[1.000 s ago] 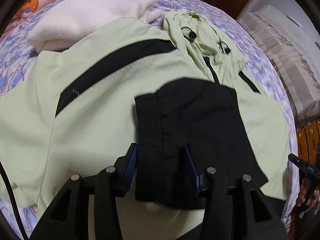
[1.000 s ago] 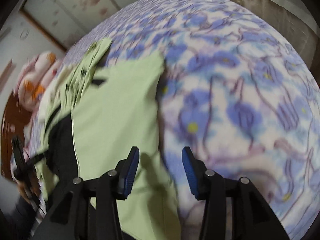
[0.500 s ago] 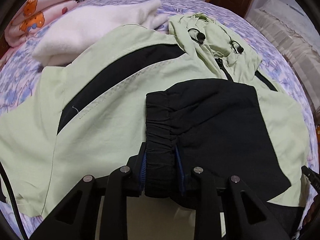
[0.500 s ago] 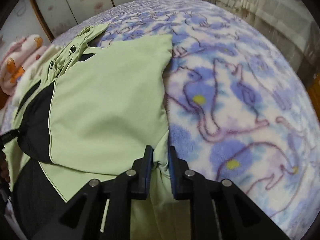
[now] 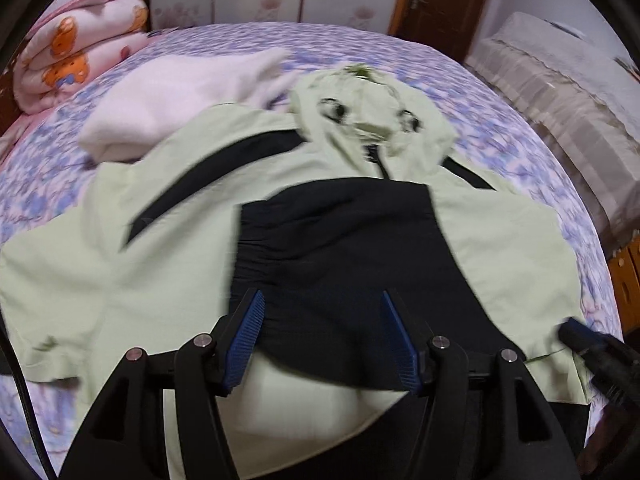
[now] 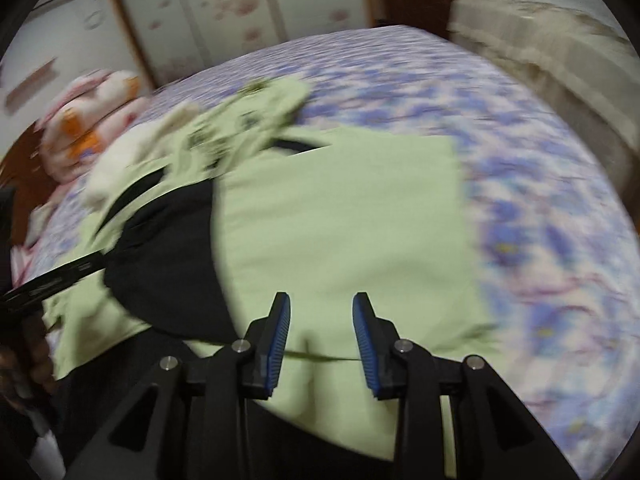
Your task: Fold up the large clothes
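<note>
Jacket (image 5: 132, 272) beneath both parted jaws

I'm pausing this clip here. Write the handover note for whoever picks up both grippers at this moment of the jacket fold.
Left hand-held gripper: open, empty, above the black sleeve end.
Right hand-held gripper: open, empty, above the green jacket's near right hem.
Jacket lies front up on the floral bedspread, hood at the far end. A white fleece garment and a rolled pink blanket lie further back.
Done: one black sleeve is folded in across the chest.
Left: the left side is spread out unfolded; fold it in, then probably fold hem to hood. Both frames are blurred, so check edges before gripping.
</note>
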Motion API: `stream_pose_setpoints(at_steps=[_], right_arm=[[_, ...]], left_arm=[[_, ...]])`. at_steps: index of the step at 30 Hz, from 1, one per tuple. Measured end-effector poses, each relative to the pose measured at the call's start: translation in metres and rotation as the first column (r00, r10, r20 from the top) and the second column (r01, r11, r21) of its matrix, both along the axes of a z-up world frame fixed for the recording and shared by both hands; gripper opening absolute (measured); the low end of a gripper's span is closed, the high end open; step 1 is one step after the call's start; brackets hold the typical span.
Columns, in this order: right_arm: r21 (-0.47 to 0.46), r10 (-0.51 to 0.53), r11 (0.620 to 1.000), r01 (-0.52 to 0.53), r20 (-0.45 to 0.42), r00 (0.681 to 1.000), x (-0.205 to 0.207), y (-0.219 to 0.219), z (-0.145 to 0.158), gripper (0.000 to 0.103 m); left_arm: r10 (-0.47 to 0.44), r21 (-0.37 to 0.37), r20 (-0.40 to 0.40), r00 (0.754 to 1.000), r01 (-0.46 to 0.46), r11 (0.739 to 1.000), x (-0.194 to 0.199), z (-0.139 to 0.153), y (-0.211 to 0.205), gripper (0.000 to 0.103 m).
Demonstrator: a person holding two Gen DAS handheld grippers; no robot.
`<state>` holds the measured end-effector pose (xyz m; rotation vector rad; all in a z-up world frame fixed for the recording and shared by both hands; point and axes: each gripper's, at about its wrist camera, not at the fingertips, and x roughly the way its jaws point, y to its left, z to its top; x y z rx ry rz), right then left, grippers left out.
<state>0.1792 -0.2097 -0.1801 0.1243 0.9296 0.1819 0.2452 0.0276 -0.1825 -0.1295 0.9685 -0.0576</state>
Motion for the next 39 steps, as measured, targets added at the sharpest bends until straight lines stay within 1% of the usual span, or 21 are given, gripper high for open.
stream_pose_setpoints(at_steps=[1, 3, 4, 6, 9, 11, 12, 13, 14, 15, 16, 17, 21, 24, 27, 29, 30, 32, 39], right_arm=[[-0.004, 0.032, 0.999, -0.032, -0.003, 0.999, 0.003, 0.015, -0.004, 0.033], [-0.028, 0.094, 0.995, -0.094, -0.012, 0.996, 0.009, 0.04, -0.012, 0.033], [-0.055, 0.119, 0.991, -0.12, -0.02, 0.993, 0.014, 0.051, -0.018, 0.033], [-0.11, 0.113, 0.987, -0.117, -0.037, 0.993, 0.024, 0.056, -0.028, 0.033], [-0.154, 0.026, 0.988, -0.033, -0.048, 0.999, 0.042, 0.029, -0.036, 0.032], [-0.193, -0.105, 0.977, 0.095, -0.041, 0.994, 0.053, -0.011, -0.036, 0.032], [-0.203, -0.151, 0.969, 0.141, -0.034, 0.988, 0.054, -0.027, -0.036, 0.032], [-0.205, -0.206, 0.959, 0.196, -0.029, 0.978, 0.055, -0.048, -0.036, 0.03], [-0.183, -0.234, 0.957, 0.224, -0.032, 0.972, 0.055, -0.063, -0.035, 0.026], [-0.147, -0.255, 0.958, 0.247, -0.037, 0.966, 0.052, -0.079, -0.035, 0.023], [-0.135, -0.273, 0.954, 0.266, -0.04, 0.961, 0.049, -0.09, -0.033, 0.02], [-0.143, -0.285, 0.95, 0.277, -0.038, 0.958, 0.047, -0.094, -0.033, 0.02], [-0.163, -0.28, 0.949, 0.271, -0.035, 0.959, 0.036, -0.09, -0.032, 0.023], [-0.189, -0.286, 0.942, 0.276, -0.026, 0.958, 0.029, -0.081, -0.03, 0.023], [-0.154, -0.287, 0.948, 0.279, -0.033, 0.957, 0.02, -0.077, -0.023, 0.023], [-0.133, -0.283, 0.952, 0.276, -0.036, 0.958, 0.013, -0.073, -0.019, 0.023], [-0.129, -0.279, 0.953, 0.273, -0.033, 0.96, 0.008, -0.069, -0.016, 0.023], [-0.131, -0.267, 0.956, 0.261, -0.029, 0.963, -0.002, -0.062, -0.01, 0.023], [-0.143, -0.192, 0.972, 0.184, -0.041, 0.981, -0.038, -0.036, 0.003, 0.023]], left_arm=[[-0.012, 0.01, -0.005, 1.0, 0.012, 1.0, 0.001, -0.004, -0.008, 0.059], [-0.046, 0.03, -0.053, 0.998, 0.048, 0.998, 0.007, -0.02, -0.025, 0.059], [-0.047, 0.043, -0.076, 0.996, 0.05, 0.998, 0.01, -0.027, -0.03, 0.059], [-0.046, 0.065, -0.1, 0.994, 0.052, 0.996, 0.016, -0.037, -0.033, 0.059], [-0.032, 0.099, -0.088, 0.996, 0.041, 0.994, 0.022, -0.042, -0.03, 0.059], [-0.032, 0.094, -0.086, 0.996, 0.04, 0.995, 0.027, -0.043, -0.023, 0.059], [-0.031, 0.094, -0.084, 0.996, 0.039, 0.995, 0.028, -0.043, -0.02, 0.059], [-0.031, 0.094, -0.082, 0.996, 0.039, 0.995, 0.029, -0.043, -0.018, 0.059], [-0.037, 0.088, -0.083, 0.996, 0.045, 0.995, 0.03, -0.043, -0.017, 0.059], [-0.041, 0.083, -0.086, 0.995, 0.048, 0.995, 0.031, -0.044, -0.014, 0.059], [-0.043, 0.082, -0.087, 0.995, 0.05, 0.995, 0.032, -0.044, -0.014, 0.059], [-0.043, 0.082, -0.087, 0.995, 0.05, 0.995, 0.031, -0.044, -0.013, 0.059], [-0.029, 0.088, -0.092, 0.995, 0.037, 0.995, 0.033, -0.045, -0.013, 0.059], [-0.018, 0.076, -0.105, 0.994, 0.026, 0.997, 0.033, -0.042, -0.012, 0.059], [-0.013, 0.076, -0.11, 0.994, 0.021, 0.997, 0.028, -0.035, -0.012, 0.06], [-0.014, 0.077, -0.106, 0.994, 0.022, 0.997, 0.023, -0.03, -0.012, 0.063], [-0.014, 0.076, -0.102, 0.995, 0.022, 0.997, 0.019, -0.027, -0.012, 0.065], [-0.012, 0.074, -0.095, 0.995, 0.019, 0.997, 0.01, -0.019, -0.013, 0.07], [-0.032, 0.058, -0.087, 0.996, 0.037, 0.998, -0.037, 0.005, -0.015, 0.071]])
